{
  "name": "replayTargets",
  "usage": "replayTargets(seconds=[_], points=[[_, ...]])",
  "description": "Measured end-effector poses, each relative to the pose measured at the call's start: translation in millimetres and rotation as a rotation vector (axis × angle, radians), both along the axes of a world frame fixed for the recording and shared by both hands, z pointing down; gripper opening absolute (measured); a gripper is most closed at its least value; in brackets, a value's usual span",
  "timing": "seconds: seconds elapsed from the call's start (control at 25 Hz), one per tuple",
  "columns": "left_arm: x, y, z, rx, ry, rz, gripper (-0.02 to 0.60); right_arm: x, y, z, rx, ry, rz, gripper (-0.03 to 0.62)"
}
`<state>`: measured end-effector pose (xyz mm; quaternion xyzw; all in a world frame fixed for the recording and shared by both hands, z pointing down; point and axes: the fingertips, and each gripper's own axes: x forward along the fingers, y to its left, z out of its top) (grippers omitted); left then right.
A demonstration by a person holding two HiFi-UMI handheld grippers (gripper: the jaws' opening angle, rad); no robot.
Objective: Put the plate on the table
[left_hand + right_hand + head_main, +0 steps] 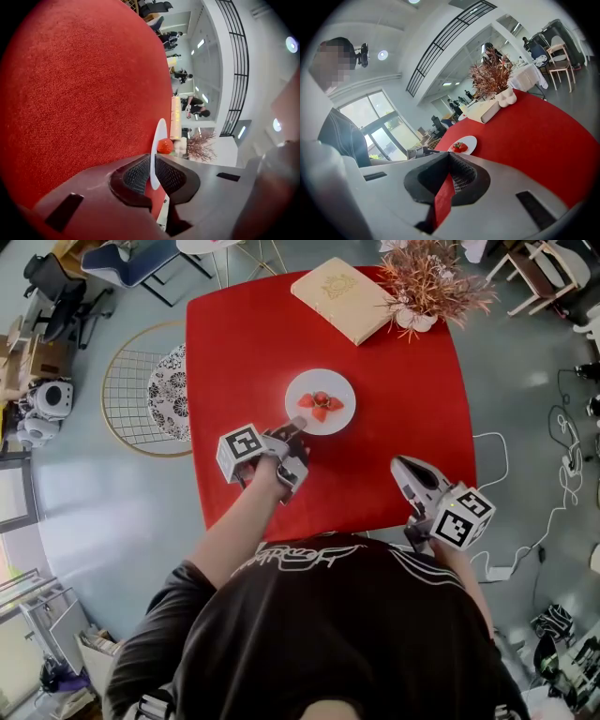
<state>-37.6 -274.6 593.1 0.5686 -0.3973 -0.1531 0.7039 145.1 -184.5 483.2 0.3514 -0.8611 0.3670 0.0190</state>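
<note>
White plate [323, 381] with strawberries [321, 404] on red worktop [244, 343], rim clamped in left tongs [296, 425], right tongs [401, 465] pressed together, empty.

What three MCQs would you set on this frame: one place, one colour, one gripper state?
1. Where is the plate?
A) on the floor
B) at the middle of the red table
C) on top of the book

2. What colour is the plate?
A) blue
B) white
C) black

3. How is the left gripper?
A) open, clear of the plate
B) shut on the book
C) shut on the plate's rim

Key: 1 B, the head view shows it mid-table; 2 B, it is white under the red fruit pieces; 3 C, the left gripper view shows its pads pinching the rim.
</note>
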Motion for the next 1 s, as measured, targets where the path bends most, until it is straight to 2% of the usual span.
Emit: replayTargets(seconds=[0.32,0.52,0.72,0.88,1.0], points=[[6,-5,-16,0.086,0.037,0.020,0.164,2,2,0,0.000,-0.003,0.003,0.008],[13,-3,-22,0.160,-0.001,0.084,0.240,5,6,3,-0.001,-0.004,0.012,0.006],[20,2,-25,0.258,-0.159,0.214,0.268,6,9,-1,0.006,-0.012,0.014,0.008],[24,14,-24,0.256,-0.293,0.292,0.270,7,13,-2,0.007,-0.015,0.013,0.008],[29,21,-24,0.263,-0.364,0.348,0.270,7,18,-1,0.004,-0.020,0.007,0.006]])
